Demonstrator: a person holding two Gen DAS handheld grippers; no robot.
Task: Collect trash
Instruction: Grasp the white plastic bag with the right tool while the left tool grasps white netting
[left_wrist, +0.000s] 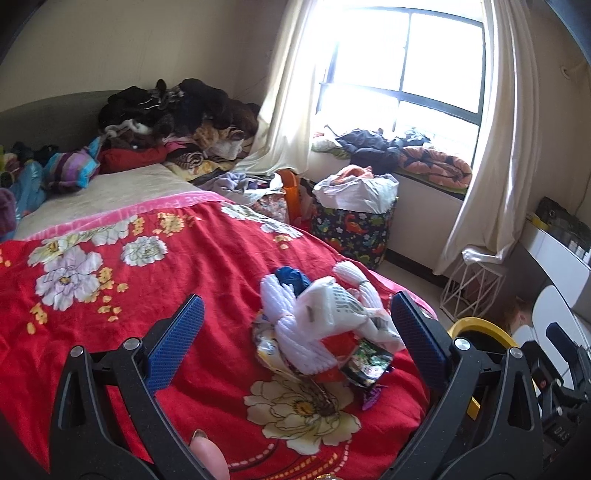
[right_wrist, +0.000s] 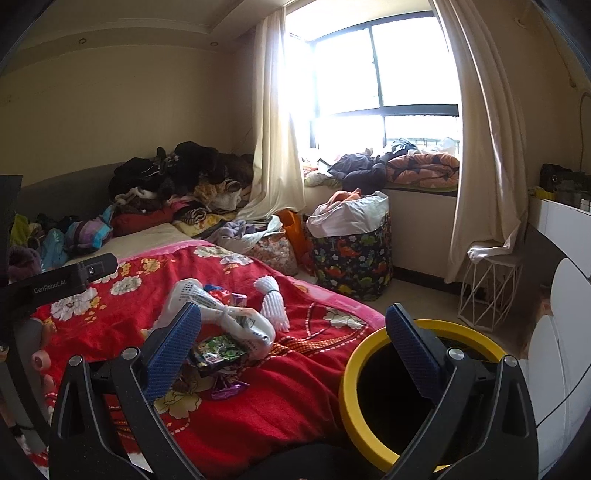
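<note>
A heap of trash (left_wrist: 325, 325) lies on the near right part of the red flowered blanket (left_wrist: 147, 295), close to the bed's right edge: white foam netting (left_wrist: 291, 314), a crumpled white plastic bag with grey print (right_wrist: 221, 314), a scrap of blue (left_wrist: 291, 278), a dark glossy snack packet (left_wrist: 365, 363) at the near side of the heap, and a small purple wrapper (right_wrist: 227, 389) just nearer than the packet. A second bundle of white foam netting (right_wrist: 273, 299) sits at the heap's far right side, touching the bag. The left gripper (left_wrist: 295, 336) hangs over this heap with its blue-padded jaws spread wide, one pad to the left of the pile and one just to its right, gripping nothing. The right gripper (right_wrist: 295, 350) is likewise wide open and empty; its left pad is in front of the bag and packet, its right pad in front of the yellow-rimmed bin (right_wrist: 354, 373), which stands just right of the bed, its inside dark. Farther off, a dinosaur-print basket (right_wrist: 354, 258) lined with a white bag stands on the floor below the window sill (right_wrist: 417, 188), where bedding and dark clothes are heaped. Cream curtains (right_wrist: 273, 140) frame the bright window. At the far end of the bed lies a large pile of dark clothes (left_wrist: 177, 107), and a white wire stool (right_wrist: 487, 284) stands at the right under the curtain.
</note>
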